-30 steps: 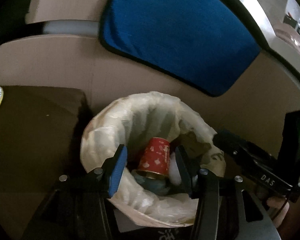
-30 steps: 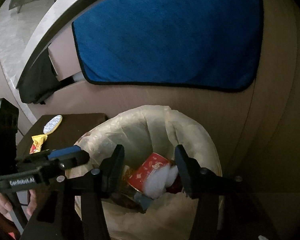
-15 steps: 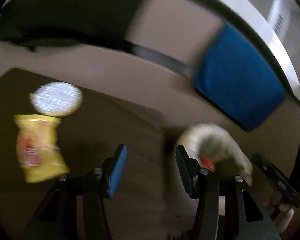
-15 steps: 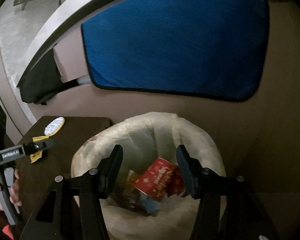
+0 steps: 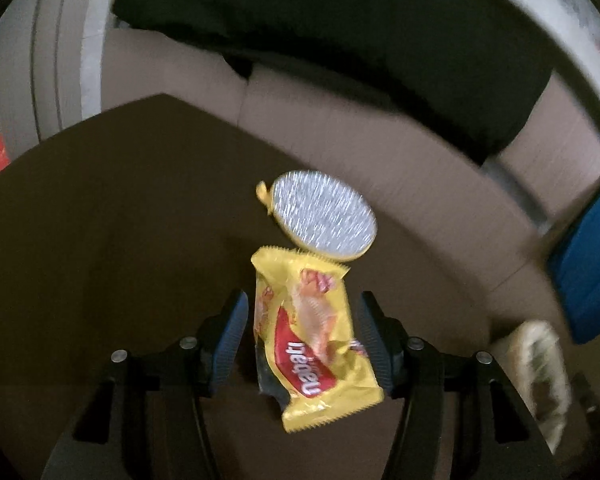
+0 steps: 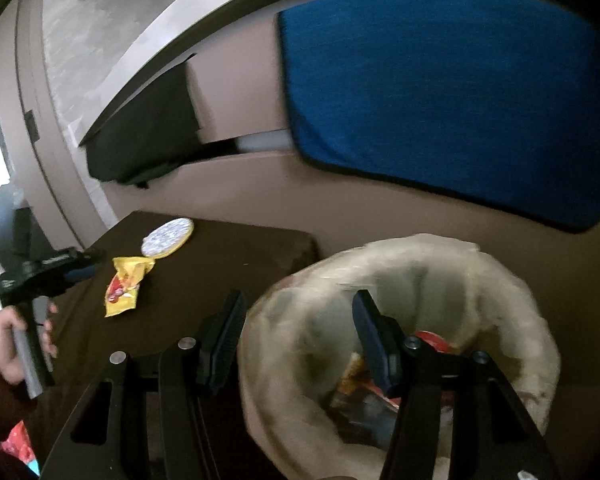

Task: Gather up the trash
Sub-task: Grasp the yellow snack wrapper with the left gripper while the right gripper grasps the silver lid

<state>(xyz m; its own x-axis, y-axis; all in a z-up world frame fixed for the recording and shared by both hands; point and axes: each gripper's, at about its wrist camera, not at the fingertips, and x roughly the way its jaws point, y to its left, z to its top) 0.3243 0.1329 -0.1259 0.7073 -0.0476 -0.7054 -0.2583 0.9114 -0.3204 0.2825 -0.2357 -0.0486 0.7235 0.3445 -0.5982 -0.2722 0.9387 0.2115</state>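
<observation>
Now the left gripper is above the dark brown table, and its jaws are opening. A yellow snack wrapper lies flat on the table between the two fingers, but the blue pads do not press on it; a gap shows on each side. Just beyond the fingertips, a round foil lid rests on the table and touches the far end of the wrapper. To the right of the right finger, well apart, the edge of the lined trash bin is seen, blurred.

The right gripper is released and holds nothing. Its right finger stands over the opening of the bin, where a red cup and other trash lie inside. Its left finger is over the table edge. Far to the left of these fingers a hand holds the left gripper's handle.
</observation>
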